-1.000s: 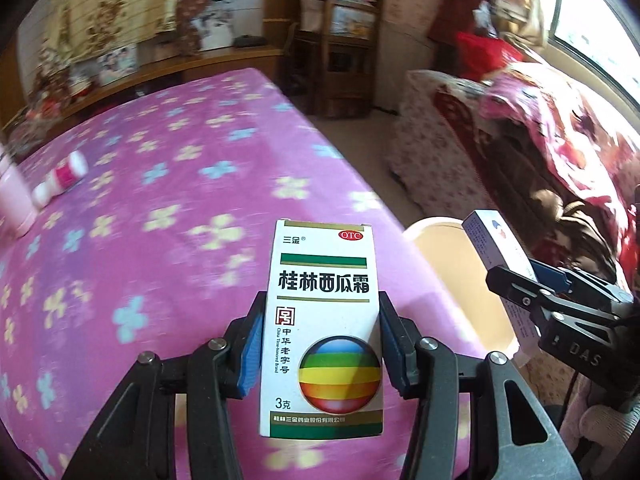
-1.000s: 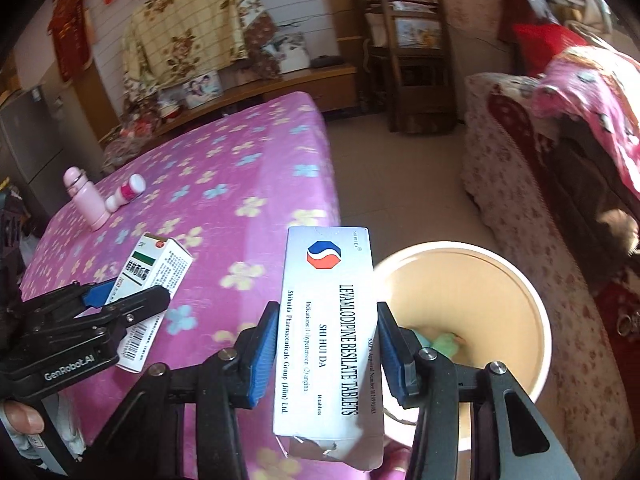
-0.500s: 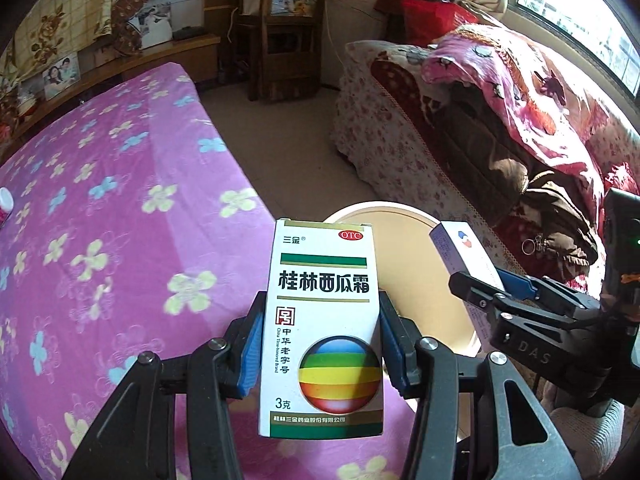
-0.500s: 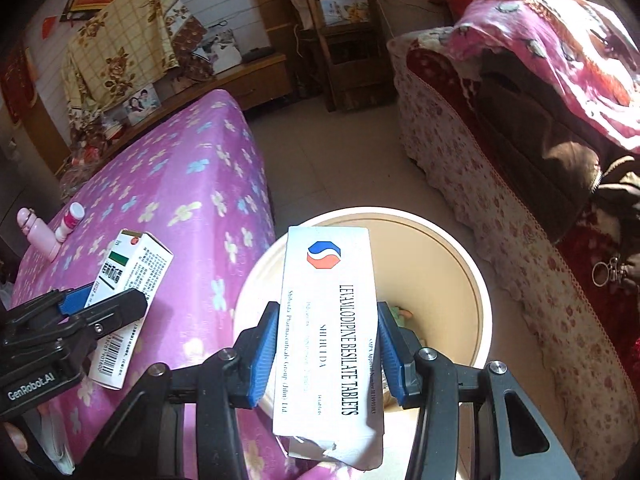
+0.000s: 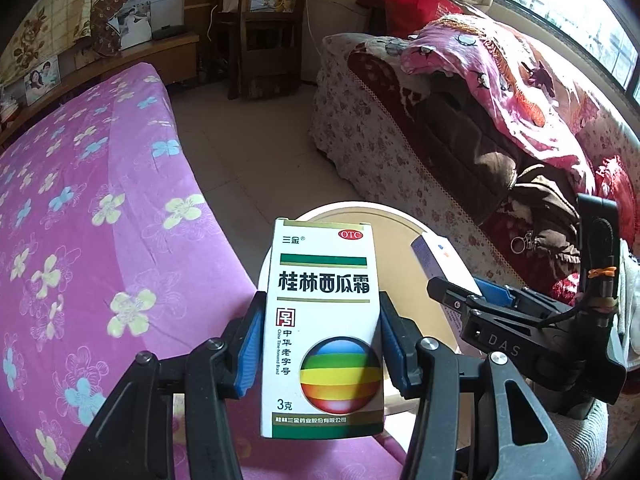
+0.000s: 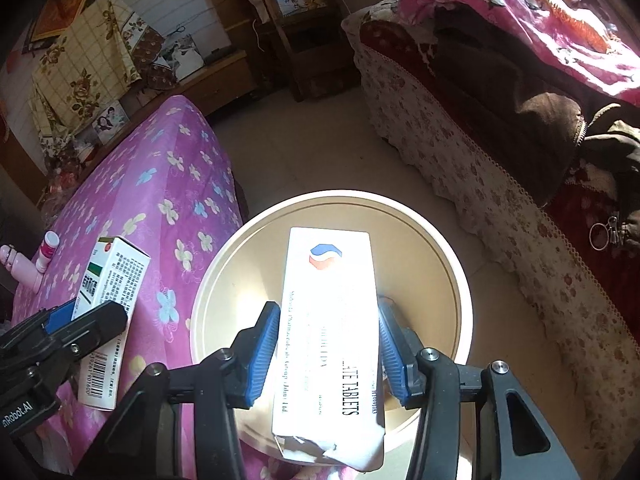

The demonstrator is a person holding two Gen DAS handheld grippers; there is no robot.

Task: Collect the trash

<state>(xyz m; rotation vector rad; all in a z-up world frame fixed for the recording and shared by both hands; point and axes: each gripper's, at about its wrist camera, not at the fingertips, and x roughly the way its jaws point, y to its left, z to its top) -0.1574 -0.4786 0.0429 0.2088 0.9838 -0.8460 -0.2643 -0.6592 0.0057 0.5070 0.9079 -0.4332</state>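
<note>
Now — right hand-held gripper [image 6: 326, 354] tilted down over bin [image 6: 460, 280] | jaws opening, tablet box [image 6: 330, 320] between

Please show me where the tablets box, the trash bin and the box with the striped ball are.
tablets box [image 6: 328, 320]: right wrist view, front face.
trash bin [image 6: 452, 264]: right wrist view, right rim.
box with the striped ball [image 5: 324, 320]: left wrist view, front face.

Beige tiled floor [image 5: 248, 152], sunlit. Pink flowered bed [image 5: 80, 208] on one side, floral-covered sofa [image 5: 380, 152] with pink blanket [image 5: 500, 80] opposite, under a bright window [image 5: 568, 4]. Dark wooden shelf [image 5: 264, 28] at back wall.
</note>
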